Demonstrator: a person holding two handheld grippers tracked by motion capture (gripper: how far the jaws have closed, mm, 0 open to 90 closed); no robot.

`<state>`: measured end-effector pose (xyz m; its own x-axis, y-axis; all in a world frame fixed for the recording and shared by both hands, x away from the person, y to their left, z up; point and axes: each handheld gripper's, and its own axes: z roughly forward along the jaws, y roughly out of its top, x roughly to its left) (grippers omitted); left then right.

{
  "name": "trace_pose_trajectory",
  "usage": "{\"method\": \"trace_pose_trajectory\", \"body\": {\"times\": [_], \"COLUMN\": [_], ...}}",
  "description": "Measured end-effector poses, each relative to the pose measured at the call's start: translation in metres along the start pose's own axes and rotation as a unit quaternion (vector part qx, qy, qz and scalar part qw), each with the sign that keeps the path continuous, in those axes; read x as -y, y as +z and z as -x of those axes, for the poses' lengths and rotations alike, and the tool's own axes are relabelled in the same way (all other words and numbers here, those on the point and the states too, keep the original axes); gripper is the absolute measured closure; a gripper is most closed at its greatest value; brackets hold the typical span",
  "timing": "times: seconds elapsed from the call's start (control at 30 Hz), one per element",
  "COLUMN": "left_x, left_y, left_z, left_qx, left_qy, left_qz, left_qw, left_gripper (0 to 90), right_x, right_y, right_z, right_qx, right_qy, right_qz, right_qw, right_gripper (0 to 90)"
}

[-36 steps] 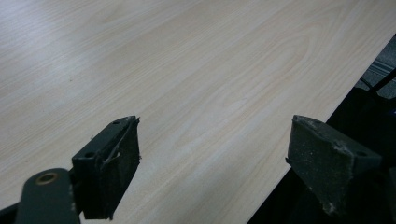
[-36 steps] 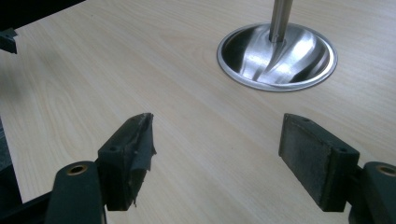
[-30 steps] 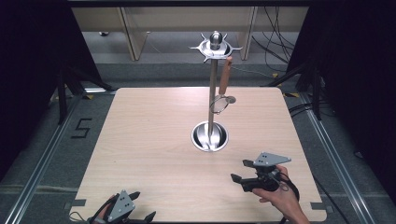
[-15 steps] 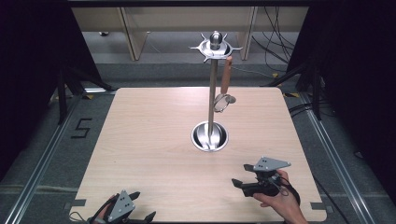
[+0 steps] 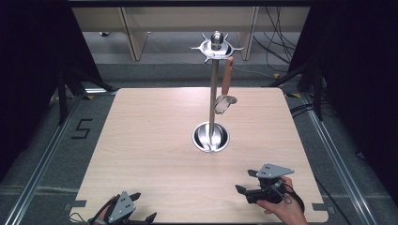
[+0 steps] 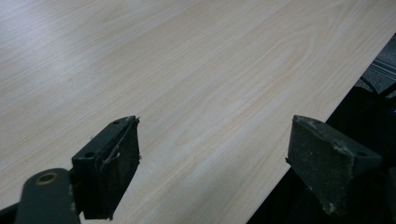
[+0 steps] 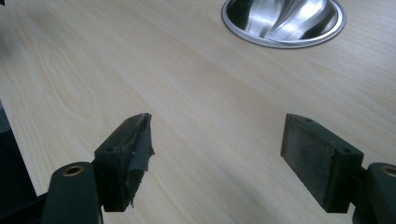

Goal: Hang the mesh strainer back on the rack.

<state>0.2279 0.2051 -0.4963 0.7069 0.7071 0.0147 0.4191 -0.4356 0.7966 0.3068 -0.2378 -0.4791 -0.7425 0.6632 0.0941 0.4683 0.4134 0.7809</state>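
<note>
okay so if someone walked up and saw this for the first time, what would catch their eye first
Most likely the tall metal stand rising from its round shiny base near the middle of the wooden table, with a wooden-handled strainer hanging from a hook at its top. After that, the left gripper and right gripper at the table's near edge, both with fingers spread wide and holding nothing.

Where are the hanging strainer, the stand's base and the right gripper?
strainer (image 5: 225,103), high view, on its mesh bowl
stand base (image 7: 284,21), right gripper view, on its steel dish
right gripper (image 5: 245,181), high view, between its fingertips
</note>
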Motion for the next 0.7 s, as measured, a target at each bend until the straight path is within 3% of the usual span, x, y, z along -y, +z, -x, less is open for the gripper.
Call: {"method": "trace_pose_trajectory", "body": {"times": [0.03,0.1,0.13,0.17,0.23,0.4,0.5,0.63,0.7], "left_x": [0.000,0.000,0.000,0.000,0.000,0.000,0.000,0.000,0.000], "left_y": [0.000,-0.001,0.000,0.000,-0.001,-0.001,0.000,0.000,0.000], "left_z": [0.000,0.000,0.002,0.002,0.000,0.000,0.000,0.002,0.002], "left_qx": [0.000,0.000,0.002,0.005,0.000,-0.001,0.000,0.003,0.003], "left_qy": [0.000,0.003,-0.013,-0.016,-0.003,-0.002,-0.004,-0.010,-0.008], "left_qz": [0.000,-0.005,0.003,0.001,-0.007,-0.010,-0.008,-0.003,-0.002], "left_qw": [1.0000,1.0000,0.9999,0.9999,1.0000,1.0000,1.0000,0.9999,1.0000], "left_gripper": [16.3,16.3,16.3,16.3,16.3,16.3,16.3,16.3,16.3], "right_x": [0.001,0.004,0.004,0.006,0.008,0.011,0.012,0.013,0.013], "right_y": [-0.001,-0.001,-0.001,-0.001,-0.001,-0.001,-0.002,-0.002,-0.001], "right_z": [0.000,-0.003,-0.002,-0.001,-0.003,-0.005,-0.006,-0.007,-0.006], "right_qx": [-0.004,0.013,0.011,0.012,0.011,0.006,0.017,0.013,0.015], "right_qy": [0.005,0.014,0.009,0.005,0.005,-0.005,-0.002,0.004,-0.004], "right_qz": [-0.009,-0.008,-0.012,-0.013,-0.016,-0.023,-0.019,-0.027,-0.021], "right_qw": [0.9999,0.9998,0.9998,0.9998,0.9998,0.9997,0.9997,0.9995,0.9997], "right_gripper": [25.6,25.6,25.5,25.4,25.4,25.4,25.4,25.4,25.4]}}
